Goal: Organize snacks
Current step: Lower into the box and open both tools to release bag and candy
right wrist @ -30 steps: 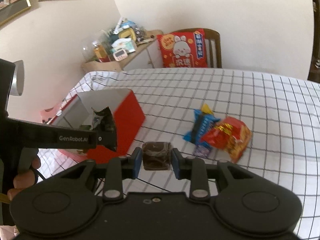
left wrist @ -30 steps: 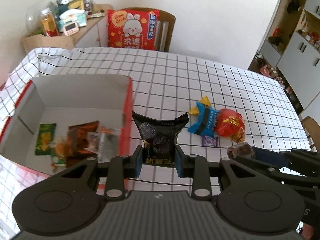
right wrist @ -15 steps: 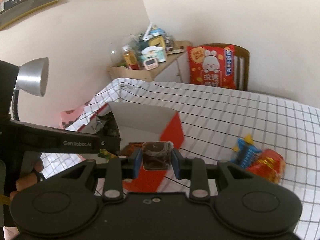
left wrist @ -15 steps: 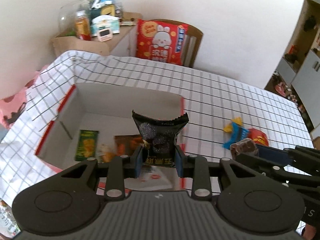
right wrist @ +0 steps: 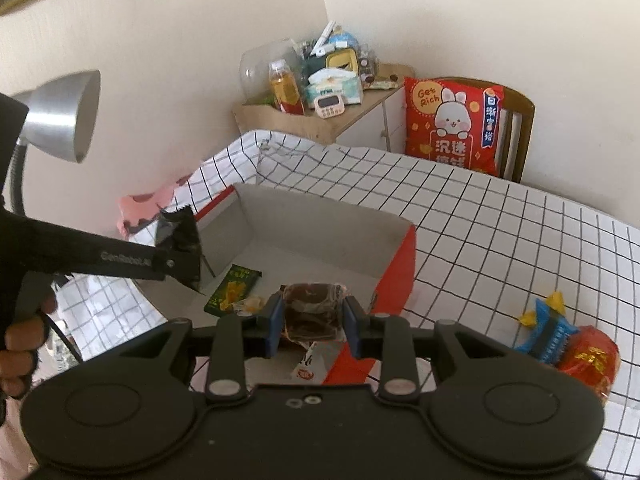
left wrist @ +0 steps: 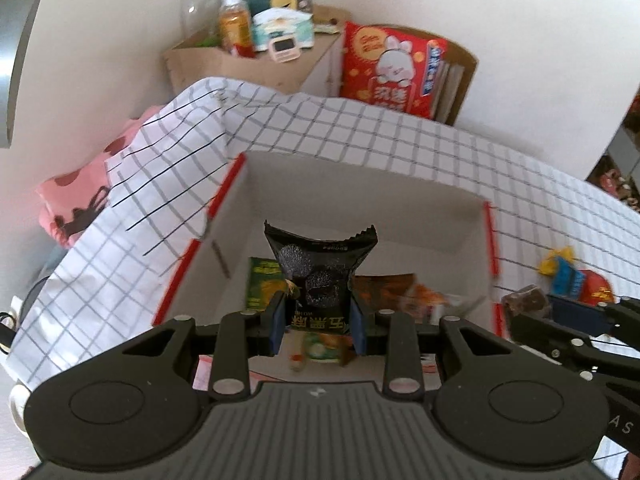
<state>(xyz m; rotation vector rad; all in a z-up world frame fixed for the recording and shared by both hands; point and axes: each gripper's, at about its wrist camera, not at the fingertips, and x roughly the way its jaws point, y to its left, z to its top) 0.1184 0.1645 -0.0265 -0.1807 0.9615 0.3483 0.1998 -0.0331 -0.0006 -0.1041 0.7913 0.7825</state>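
The black snack packet (left wrist: 320,276) stands upright between the blue pads of my left gripper (left wrist: 319,322), pinched at its lower end with its serrated top edge flaring above, and it hangs over the open red box (left wrist: 490,240), whose white inside faces up. In my right gripper (right wrist: 313,317) the pads press on both sides of a brown wrapped sweet (right wrist: 312,310), and that one too sits above the box's near corner. Down on the box floor lie a green packet (right wrist: 232,289), an orange-brown packet (left wrist: 386,286) and a few smaller wrapped pieces I cannot tell apart. The box rests on the checked tablecloth (right wrist: 480,216), near the table's left corner. Off to the right on the cloth, well apart from the box, a blue sweet with yellow ends (right wrist: 546,330) lies touching a red packet (right wrist: 590,360). From the right wrist view I see my hand (right wrist: 18,344) gripping the left tool's handle, with a silver lamp (right wrist: 64,116) above it. Beyond the table stand a wooden chair (right wrist: 520,120) with a red rabbit cushion (right wrist: 452,124) and a low cabinet (right wrist: 320,120) crowded with bottles and a small timer.
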